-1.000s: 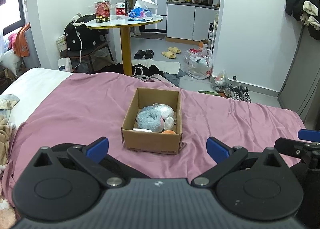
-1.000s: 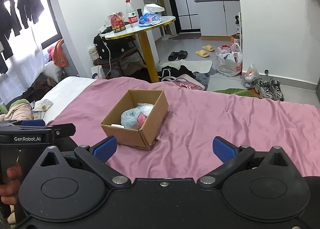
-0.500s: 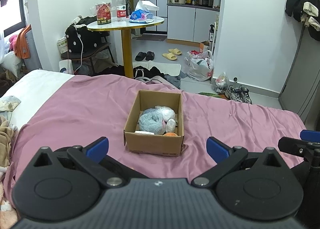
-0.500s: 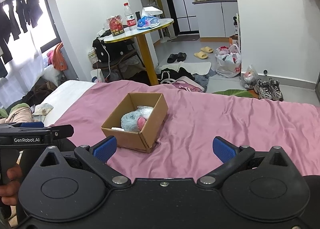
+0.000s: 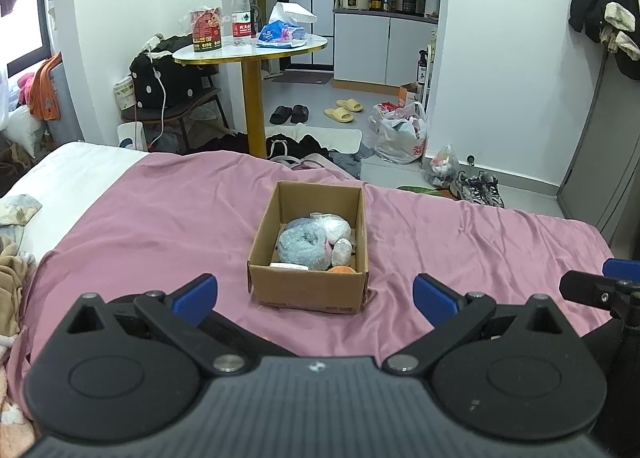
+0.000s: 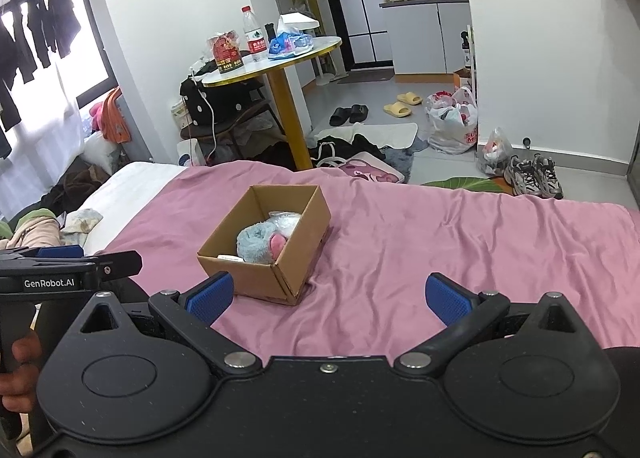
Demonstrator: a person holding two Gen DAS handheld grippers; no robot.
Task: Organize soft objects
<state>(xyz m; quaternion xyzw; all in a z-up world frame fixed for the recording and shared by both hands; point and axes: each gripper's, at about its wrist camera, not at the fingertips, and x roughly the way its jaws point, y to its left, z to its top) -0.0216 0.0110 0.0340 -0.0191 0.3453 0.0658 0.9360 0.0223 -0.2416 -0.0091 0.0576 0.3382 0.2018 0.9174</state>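
Both are spread wide with nothing in them: the left hand-held gripper (image 5: 314, 294) and the right hand-held gripper (image 6: 326, 296) hang low over the near part of the pink bedsheet (image 5: 160, 218), blue pads well apart. Just past them sits the cardboard box (image 5: 308, 290), top open, right between the left one's fingers and a bit to the left of the right one's. Inside there's a fluffy light-blue plush (image 5: 302, 244) with a pink bit, a plastic-wrapped white bundle (image 5: 334, 226) behind it, a small white lump (image 5: 343, 250) and something orange (image 5: 342, 269) at the front wall. Nothing lies on the sheet between the pads and the box, just wrinkles. Beyond the bed: a round tabletop (image 5: 250, 52) on a yellow post with a water bottle (image 5: 240, 16), a red canister (image 5: 206, 30) and a tissue pack. Floor is messy, with slippers (image 5: 344, 109), plastic bags (image 5: 402, 134) and sneakers (image 5: 478, 188). Clothes are piled at the bed's left edge.
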